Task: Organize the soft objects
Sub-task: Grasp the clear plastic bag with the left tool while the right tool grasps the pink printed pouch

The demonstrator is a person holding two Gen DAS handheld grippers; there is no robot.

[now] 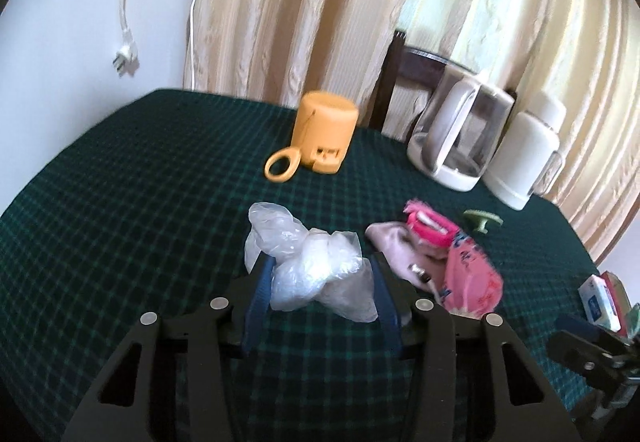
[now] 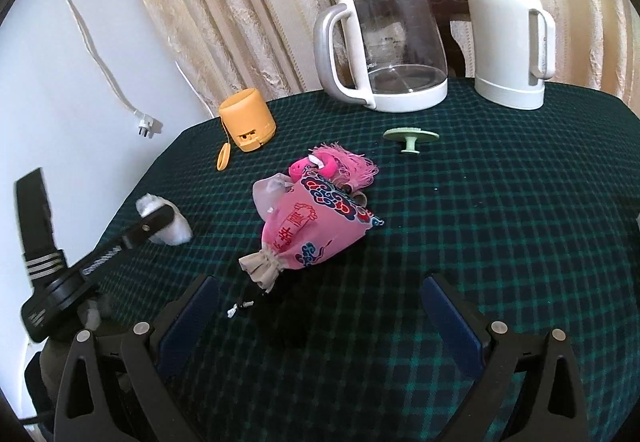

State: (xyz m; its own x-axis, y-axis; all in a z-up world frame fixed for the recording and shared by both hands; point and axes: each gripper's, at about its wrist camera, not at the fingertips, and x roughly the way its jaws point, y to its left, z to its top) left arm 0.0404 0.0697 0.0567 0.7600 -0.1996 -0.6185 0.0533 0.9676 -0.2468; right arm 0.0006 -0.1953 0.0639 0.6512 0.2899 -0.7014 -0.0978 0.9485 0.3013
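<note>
One soft item, the crumpled plastic bag (image 1: 308, 270), is held between the left gripper (image 1: 320, 284) jaws at lower centre. Ungathered at frame centre lies the pink pouch (image 2: 316, 226), before the right gripper (image 2: 320, 306), whose jaws are spread wide and empty.

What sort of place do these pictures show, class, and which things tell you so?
Probably a home dining or living room: a table under a green checked cloth, a glass kettle beside a white flask, and draped curtains behind.
</note>
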